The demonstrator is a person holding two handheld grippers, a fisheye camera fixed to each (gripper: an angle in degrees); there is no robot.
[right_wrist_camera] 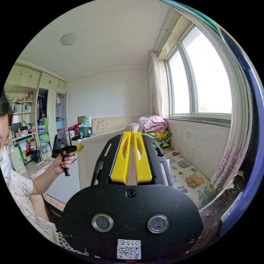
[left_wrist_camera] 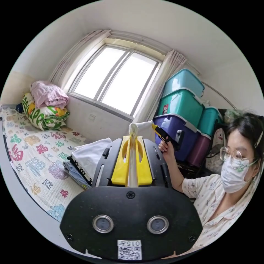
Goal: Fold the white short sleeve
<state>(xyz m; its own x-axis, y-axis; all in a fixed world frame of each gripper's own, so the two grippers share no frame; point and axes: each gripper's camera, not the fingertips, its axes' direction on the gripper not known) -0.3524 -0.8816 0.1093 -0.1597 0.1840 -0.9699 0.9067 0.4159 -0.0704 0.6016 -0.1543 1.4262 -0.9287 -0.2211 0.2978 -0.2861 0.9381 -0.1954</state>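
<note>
The white short sleeve (left_wrist_camera: pixel 143 128) is held up in the air, stretched between both grippers. In the left gripper view, my left gripper (left_wrist_camera: pixel 132 137) has its yellow jaws shut on a bunched edge of the cloth. The right gripper (left_wrist_camera: pixel 157 128), in the person's hand, pinches the other end. In the right gripper view, my right gripper (right_wrist_camera: pixel 132 135) is shut on a corner of the white short sleeve (right_wrist_camera: pixel 90 154), which hangs down as a flat panel. The left gripper (right_wrist_camera: pixel 78 148) holds its far corner.
A bed (left_wrist_camera: pixel 35 162) with a patterned quilt lies below, with a pile of folded clothes (left_wrist_camera: pixel 85 162) on it and rolled bedding (left_wrist_camera: pixel 45 106) by the window (left_wrist_camera: pixel 115 79). Stacked plastic bins (left_wrist_camera: pixel 181 110) stand beside the person (left_wrist_camera: pixel 228 176). Shelves and a wardrobe (right_wrist_camera: pixel 30 115) line the far wall.
</note>
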